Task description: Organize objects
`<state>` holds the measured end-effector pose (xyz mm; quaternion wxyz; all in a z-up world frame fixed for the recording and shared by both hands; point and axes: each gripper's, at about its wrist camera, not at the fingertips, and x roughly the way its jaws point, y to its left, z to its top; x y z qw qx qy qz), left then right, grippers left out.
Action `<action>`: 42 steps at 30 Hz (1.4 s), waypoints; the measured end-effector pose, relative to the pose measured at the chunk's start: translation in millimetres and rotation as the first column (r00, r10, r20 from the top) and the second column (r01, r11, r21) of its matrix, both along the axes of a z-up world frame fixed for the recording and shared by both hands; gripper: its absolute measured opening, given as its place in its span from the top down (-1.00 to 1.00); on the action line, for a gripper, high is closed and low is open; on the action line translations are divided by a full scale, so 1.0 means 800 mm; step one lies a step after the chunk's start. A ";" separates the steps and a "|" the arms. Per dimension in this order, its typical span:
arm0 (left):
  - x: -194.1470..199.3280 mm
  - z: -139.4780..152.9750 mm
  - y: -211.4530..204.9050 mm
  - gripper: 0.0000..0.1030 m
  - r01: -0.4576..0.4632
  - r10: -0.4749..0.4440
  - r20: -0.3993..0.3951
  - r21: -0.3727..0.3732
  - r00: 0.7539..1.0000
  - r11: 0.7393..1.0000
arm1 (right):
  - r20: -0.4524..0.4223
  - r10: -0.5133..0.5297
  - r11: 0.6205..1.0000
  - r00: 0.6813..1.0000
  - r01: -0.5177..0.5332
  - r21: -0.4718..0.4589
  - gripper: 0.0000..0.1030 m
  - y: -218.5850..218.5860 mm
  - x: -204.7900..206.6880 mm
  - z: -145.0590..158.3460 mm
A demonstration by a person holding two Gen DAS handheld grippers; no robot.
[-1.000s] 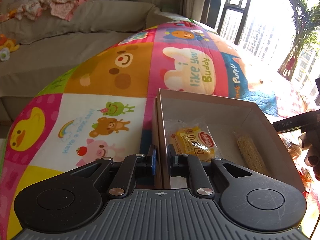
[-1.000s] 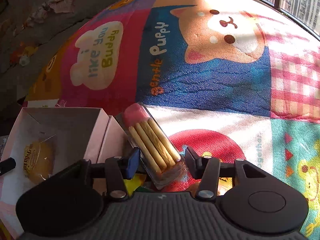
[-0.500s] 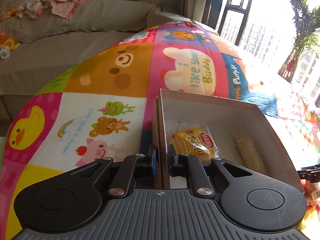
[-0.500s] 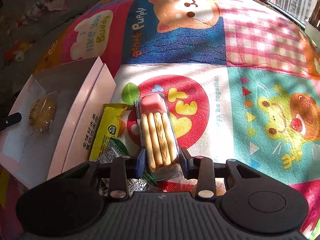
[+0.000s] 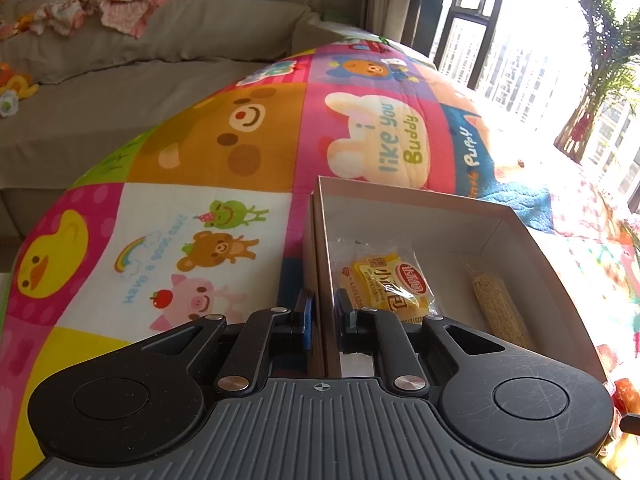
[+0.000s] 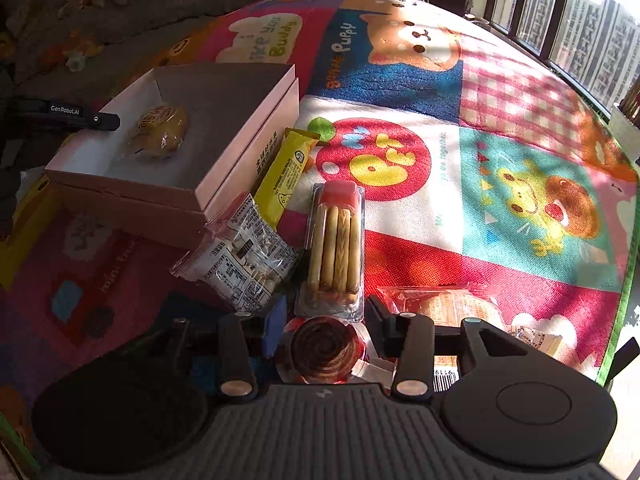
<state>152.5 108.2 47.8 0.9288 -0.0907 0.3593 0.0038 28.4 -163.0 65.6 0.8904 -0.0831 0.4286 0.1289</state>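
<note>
My left gripper (image 5: 322, 314) is shut on the left wall of an open pink box (image 5: 320, 248). Inside the box lie a yellow wrapped cake (image 5: 386, 286) and a grain bar (image 5: 500, 310). In the right wrist view the box (image 6: 244, 152) sits at the left with the cake (image 6: 158, 132) inside. My right gripper (image 6: 326, 326) is open, its fingers astride the near end of a clear pack of biscuit sticks with pink dip (image 6: 336, 244), which lies on the play mat (image 6: 500, 184).
Beside the box lie a yellow snack bar (image 6: 286, 174), a clear labelled packet (image 6: 240, 258), a round spiral snack (image 6: 324, 350) under my gripper, and an orange-wrapped packet (image 6: 448, 306). A grey sofa (image 5: 120, 92) stands behind the mat. Windows are at the right.
My right gripper has pulled back, lowered the biscuit stick pack onto the mat among the snacks, and opened around it. My left gripper has kept its hold on the box wall.
</note>
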 end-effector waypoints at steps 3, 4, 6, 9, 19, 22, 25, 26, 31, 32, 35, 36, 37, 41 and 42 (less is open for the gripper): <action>0.000 0.000 0.001 0.73 -0.002 0.002 0.001 0.001 1.000 1.000 | 0.067 0.023 0.999 0.997 -0.020 -0.044 -0.16 0.008 -0.030 0.014; -0.001 0.000 0.001 0.73 -0.003 0.003 0.001 0.002 1.000 1.000 | 0.075 0.042 0.998 0.996 -0.038 -0.050 -0.18 0.013 -0.038 0.015; -0.002 0.000 0.001 0.73 -0.004 0.004 0.000 0.004 1.000 1.000 | 0.085 0.093 0.994 0.992 -0.087 -0.070 -0.20 0.030 -0.056 0.011; -0.003 0.000 0.001 0.73 0.000 0.000 -0.003 0.010 1.000 1.000 | 0.101 0.127 0.986 0.987 -0.114 -0.122 -0.20 0.049 -0.071 -0.002; -0.005 0.002 -0.003 0.73 0.000 0.001 -0.008 0.021 1.000 1.000 | 0.269 0.188 0.959 0.945 -0.117 -0.260 -0.16 0.118 -0.052 -0.034; -0.004 0.002 -0.003 0.73 0.001 -0.001 -0.009 0.023 1.000 1.000 | 0.299 0.193 0.940 0.935 -0.088 -0.329 0.26 0.128 -0.039 -0.041; -0.004 0.002 -0.003 0.73 0.001 0.000 -0.008 0.022 1.000 1.000 | 0.290 0.158 0.945 0.944 -0.060 -0.321 0.50 0.117 -0.031 -0.037; -0.004 0.002 -0.003 0.73 0.000 0.000 -0.008 0.023 1.000 1.000 | 0.284 0.139 0.947 0.949 -0.044 -0.319 0.57 0.110 -0.030 -0.035; -0.004 0.002 -0.003 0.73 0.001 0.000 -0.009 0.022 1.000 1.000 | 0.227 -0.068 0.983 0.972 0.104 -0.152 0.38 0.035 -0.025 -0.015; -0.004 0.002 -0.003 0.73 0.001 -0.001 -0.009 0.023 1.000 1.000 | 0.239 -0.101 0.979 0.966 0.139 -0.148 0.36 0.021 -0.027 -0.013; -0.004 0.002 -0.003 0.73 0.000 0.000 -0.008 0.023 1.000 1.000 | 0.268 -0.106 0.964 0.958 0.165 -0.210 0.31 0.007 -0.038 -0.011; -0.004 0.002 -0.003 0.73 0.000 0.001 -0.008 0.022 1.000 1.000 | 0.270 -0.099 0.961 0.958 0.162 -0.223 0.25 0.006 -0.041 -0.012; -0.004 0.002 -0.003 0.73 -0.001 0.001 -0.009 0.022 1.000 1.000 | 0.270 -0.089 0.962 0.959 0.153 -0.228 0.13 0.006 -0.044 -0.013; -0.004 0.002 -0.003 0.73 0.004 -0.004 -0.011 0.024 1.000 1.000 | 0.287 -0.017 0.975 0.958 0.080 -0.208 -0.30 0.016 -0.055 -0.012; -0.004 0.002 -0.003 0.73 0.006 -0.005 -0.012 0.025 1.000 1.000 | 0.291 0.017 0.973 0.957 0.051 -0.225 -0.32 0.022 -0.057 -0.013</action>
